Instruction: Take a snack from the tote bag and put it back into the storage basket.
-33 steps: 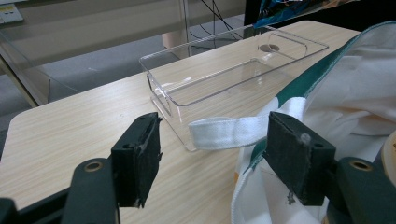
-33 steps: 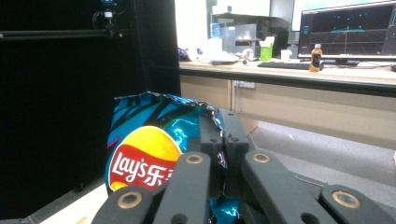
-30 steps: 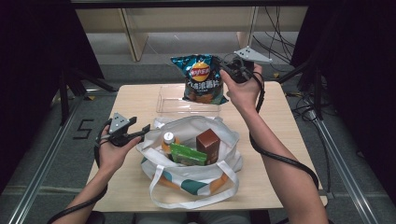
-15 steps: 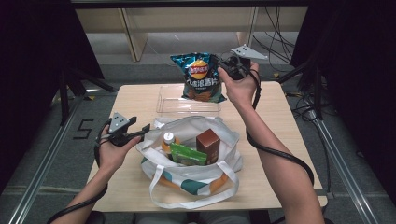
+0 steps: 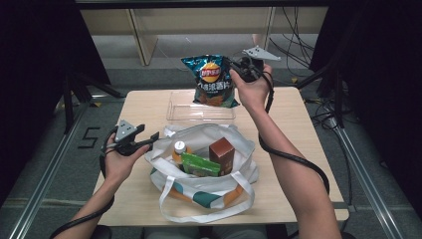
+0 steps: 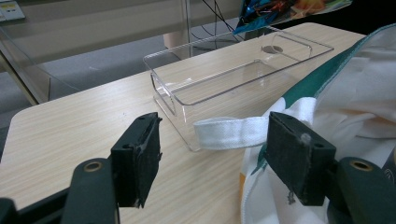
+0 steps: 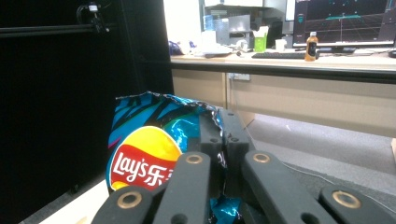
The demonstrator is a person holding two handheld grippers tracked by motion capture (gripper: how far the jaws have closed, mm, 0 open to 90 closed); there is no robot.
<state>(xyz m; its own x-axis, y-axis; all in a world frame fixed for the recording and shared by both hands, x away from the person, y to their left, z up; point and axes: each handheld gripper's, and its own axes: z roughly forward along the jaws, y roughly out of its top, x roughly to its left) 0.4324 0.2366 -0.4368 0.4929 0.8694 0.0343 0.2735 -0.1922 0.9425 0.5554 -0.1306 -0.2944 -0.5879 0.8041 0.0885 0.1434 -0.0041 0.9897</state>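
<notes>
1. A pale wooden surface (image 5: 293,144) is seen from above, with dark curtains at both sides and a grey floor and low shelving behind it.
2. The right claw (image 5: 233,67) is raised above the far edge of the surface and is closed on the upper right edge of a crisp bag (image 5: 213,82), which is held upright.
3. In the right gripper view, the right claw (image 7: 218,128) is seen with its jaws pressed together on the crinkled top of the crisp bag (image 7: 144,149); a desk with monitors lies far beyond it.
4. A clear plastic tray (image 5: 171,113) sits just below the hanging bag, nearer the person than the right claw.
5. The left claw (image 5: 153,137) is held at the left rim of a white tote bag (image 5: 219,191), with its jaws spread wide and nothing gripped.
6. In the left gripper view, the left claw (image 6: 212,154) is seen open, with a white handle strap (image 6: 229,133) of the tote bag (image 6: 355,102) lying between its jaws and the clear plastic tray (image 6: 187,100) just ahead.
7. Inside the tote bag, to the right of the left claw, a brown carton (image 5: 222,154), a green packet (image 5: 199,164) and a capped bottle (image 5: 179,148) are visible.
</notes>
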